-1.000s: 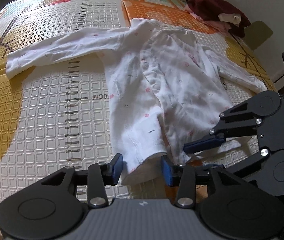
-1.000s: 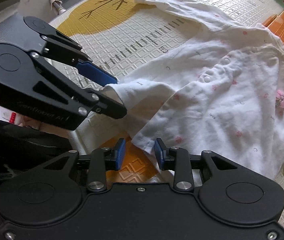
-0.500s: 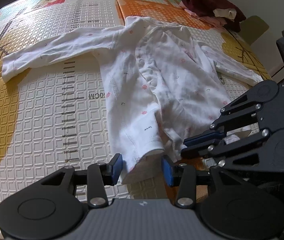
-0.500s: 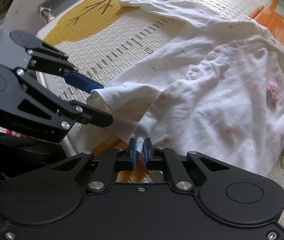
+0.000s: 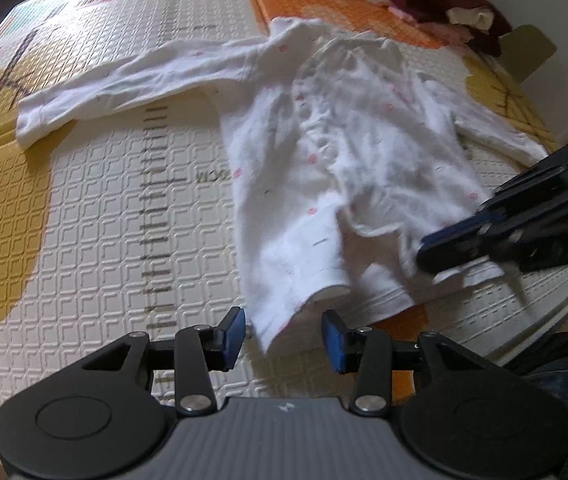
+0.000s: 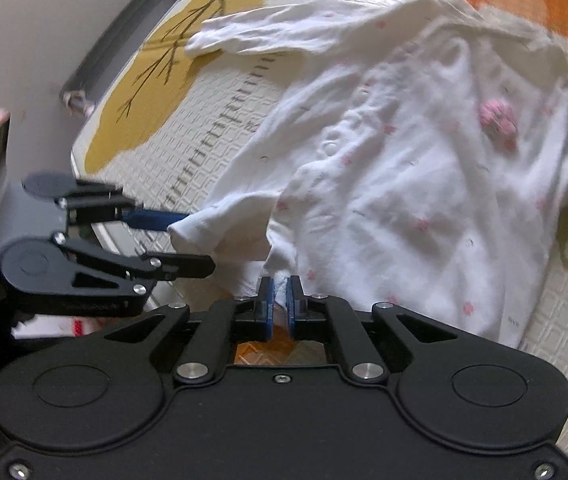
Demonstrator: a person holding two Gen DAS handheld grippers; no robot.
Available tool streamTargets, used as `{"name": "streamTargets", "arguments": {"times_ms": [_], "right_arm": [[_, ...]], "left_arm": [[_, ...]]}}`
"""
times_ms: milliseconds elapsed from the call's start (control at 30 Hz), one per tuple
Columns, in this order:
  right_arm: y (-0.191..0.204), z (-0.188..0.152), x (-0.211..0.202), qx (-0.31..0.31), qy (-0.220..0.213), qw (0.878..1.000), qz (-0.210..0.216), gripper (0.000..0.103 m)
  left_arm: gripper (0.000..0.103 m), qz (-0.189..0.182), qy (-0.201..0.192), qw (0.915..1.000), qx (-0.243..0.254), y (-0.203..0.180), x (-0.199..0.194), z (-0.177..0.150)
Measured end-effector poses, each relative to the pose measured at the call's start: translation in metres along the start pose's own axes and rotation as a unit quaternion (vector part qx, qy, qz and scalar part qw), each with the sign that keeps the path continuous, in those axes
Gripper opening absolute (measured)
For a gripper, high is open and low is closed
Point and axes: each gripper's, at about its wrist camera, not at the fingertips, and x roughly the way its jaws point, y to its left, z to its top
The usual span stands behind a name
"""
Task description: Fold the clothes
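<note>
Two leg cuffs of babysuit (image 5: 356,152) addressed: right gripper (image 6: 279,304) clamped on near-right cuff for folding; left gripper (image 5: 281,338) wide apart, straddling near-left cuff, gripping nothing.

White baby romper (image 5: 348,152) with small pink flowers, as I see it: spread front-up on the play mat (image 5: 95,208), snap placket running down its middle, one long sleeve stretched far left, the other to the right, both leg cuffs nearest me, the right cuff lifted and bunched.
</note>
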Motion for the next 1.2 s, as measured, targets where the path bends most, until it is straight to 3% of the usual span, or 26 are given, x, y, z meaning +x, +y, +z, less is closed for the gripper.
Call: {"name": "streamTargets", "arguments": {"times_ms": [400,533,667,967,1033,1200], "right_arm": [[-0.061,0.007,-0.013,0.14,-0.034,0.989,0.014,0.006],[-0.085,0.004,0.001,0.209,-0.023,0.977,0.018,0.007],[-0.097,-0.004,0.003,0.253,-0.04,0.967,0.014,0.011],[-0.08,-0.001,-0.02,0.216,-0.087,0.973,0.001,0.016],[-0.074,0.0,-0.02,0.206,-0.088,0.975,0.003,0.021],[-0.06,-0.002,-0.014,0.182,-0.074,0.981,0.006,0.022]], "left_arm": [[0.043,-0.003,-0.011,0.9998,0.014,-0.007,-0.008,0.002],[0.045,-0.016,-0.024,0.999,0.034,-0.017,-0.014,0.004],[0.045,-0.028,-0.038,0.9974,0.055,-0.027,-0.021,0.007],[0.048,-0.05,-0.053,0.9913,0.11,-0.054,-0.023,0.011],[0.051,-0.048,-0.049,0.9911,0.114,-0.056,-0.018,0.013],[0.051,-0.048,-0.025,0.9922,0.112,-0.053,-0.003,0.012]]}}
